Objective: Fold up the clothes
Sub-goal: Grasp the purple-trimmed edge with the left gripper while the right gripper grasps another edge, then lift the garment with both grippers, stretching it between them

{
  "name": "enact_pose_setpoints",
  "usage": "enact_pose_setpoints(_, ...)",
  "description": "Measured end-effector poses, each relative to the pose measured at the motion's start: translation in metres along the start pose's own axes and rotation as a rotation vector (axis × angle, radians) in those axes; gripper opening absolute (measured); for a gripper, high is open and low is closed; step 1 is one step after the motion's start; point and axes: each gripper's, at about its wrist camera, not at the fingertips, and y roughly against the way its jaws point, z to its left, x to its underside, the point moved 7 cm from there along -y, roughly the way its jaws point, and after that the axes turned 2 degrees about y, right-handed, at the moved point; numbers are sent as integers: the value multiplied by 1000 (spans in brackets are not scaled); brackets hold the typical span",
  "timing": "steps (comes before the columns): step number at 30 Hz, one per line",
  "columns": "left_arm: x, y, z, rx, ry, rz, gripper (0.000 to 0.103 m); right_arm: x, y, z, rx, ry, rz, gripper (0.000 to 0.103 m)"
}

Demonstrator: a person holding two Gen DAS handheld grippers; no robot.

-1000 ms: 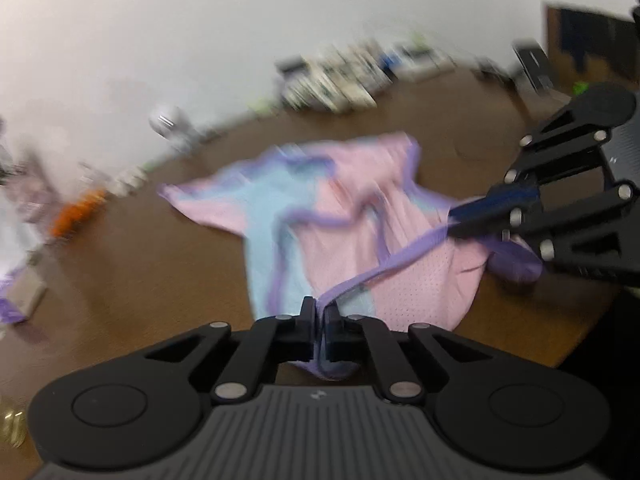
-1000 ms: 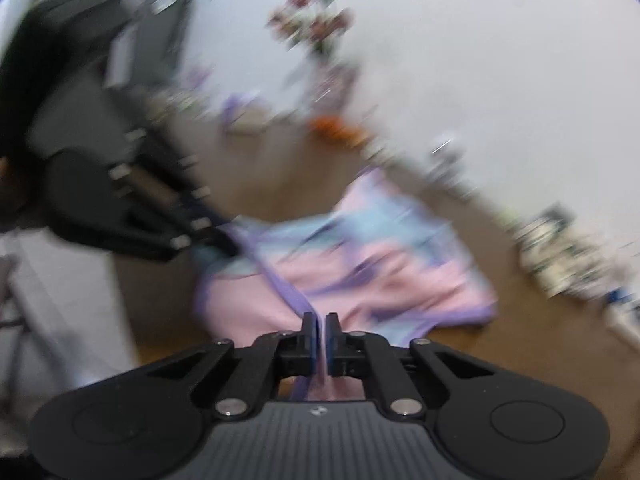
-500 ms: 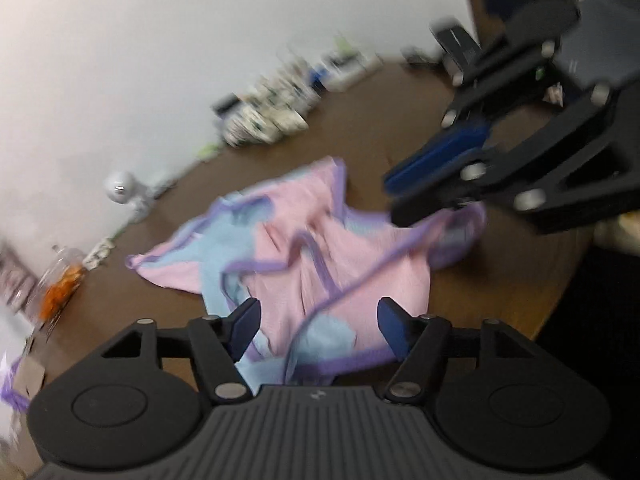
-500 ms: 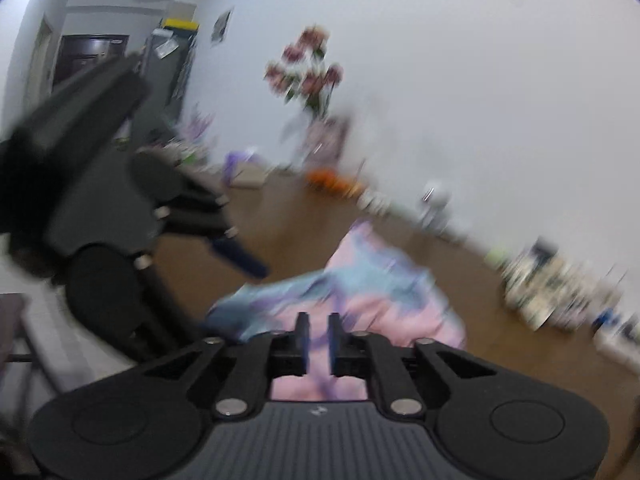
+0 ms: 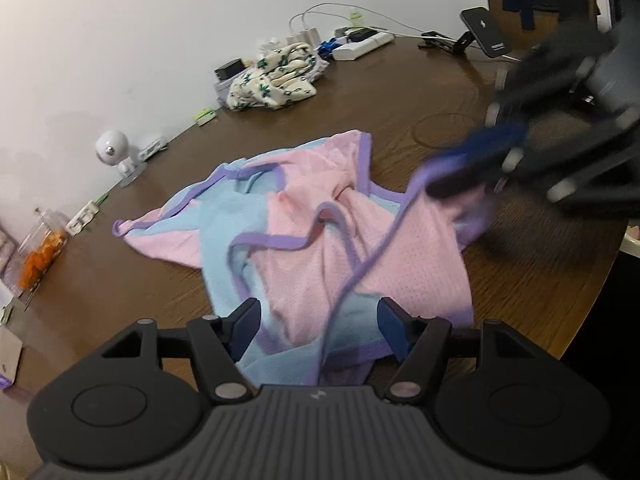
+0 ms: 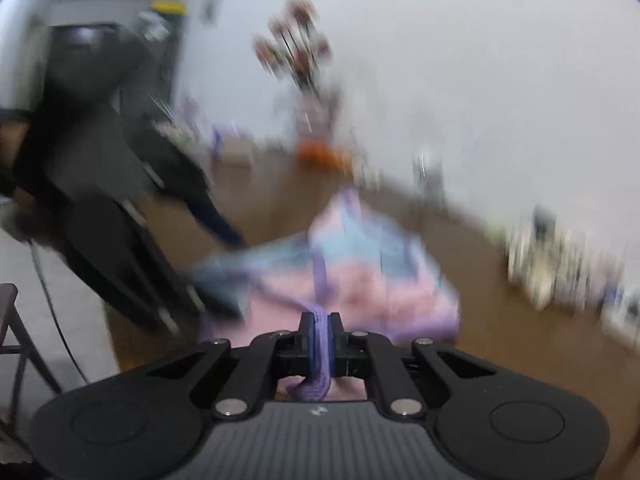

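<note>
The right gripper [image 6: 319,326] is clamping its jaws on the purple trim [image 6: 318,354] of a pink and blue garment [image 5: 320,236], having just been closing on it; a loop of the trim is hanging out below the pads. In the left wrist view that gripper is showing as a blurred dark shape at the right, with a purple strap [image 5: 384,248] running from it down across the cloth.

The left gripper [image 5: 318,322] is standing with its jaws apart over the near edge of the garment, the blue pads [image 5: 249,322] on either side of the cloth and not pressing on it; the jaws opened within the past second.

The garment is lying rumpled in the middle of a brown wooden surface [image 5: 132,280], its pink front uppermost, blue panels showing at the left and near edge, its right corner being lifted.

Farther back on the surface, a cream floral cloth [image 5: 276,76] is sitting bundled near the white wall, with a white power strip [image 5: 362,45] and cables just beside it. A small white round camera [image 5: 113,152] is standing at the left along the wall, and a clear container of orange pieces [image 5: 42,254] is resting at the far left edge. A dark phone on a stand [image 5: 484,30] is sitting at the upper right.

The right wrist view is heavily blurred; flowers in a vase [image 6: 298,56] are just discernible against the wall.
</note>
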Motion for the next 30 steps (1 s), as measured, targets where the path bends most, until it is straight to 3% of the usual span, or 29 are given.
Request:
enact_pose_setpoints(3,-8,0,-4,0,-32,-27,66,-14,27,20,-69,96,-93,5)
enact_pose_setpoints(5,-10,-2,-7,-5,-56,-32,62,-13,34,29,-93,131,-98,5)
enact_pose_setpoints(8,-21,13,1,-113,-8,-119,5,-7,37,30,-69,134,-85,5)
enact_pose_setpoints(12,-37,41,17,-278,90,-258,3,6,21,15,33,39,-16,6)
enact_pose_setpoints(13,-41,50,22,-313,131,-287,3,10,14,12,51,6,10,11)
enact_pose_setpoints(16,-49,65,36,-400,258,-332,3,21,-3,9,39,-93,59,16)
enact_pose_setpoints(20,-50,73,52,-427,502,-345,3,22,-20,3,86,-208,87,16)
enact_pose_setpoints(23,-49,78,60,-436,634,-358,3,20,-27,3,102,-252,92,26)
enact_pose_setpoints(25,-51,81,61,-451,665,-374,3,15,-27,11,91,-240,79,43)
enact_pose_setpoints(30,-51,86,55,-464,656,-372,3,17,-40,15,176,-217,119,39)
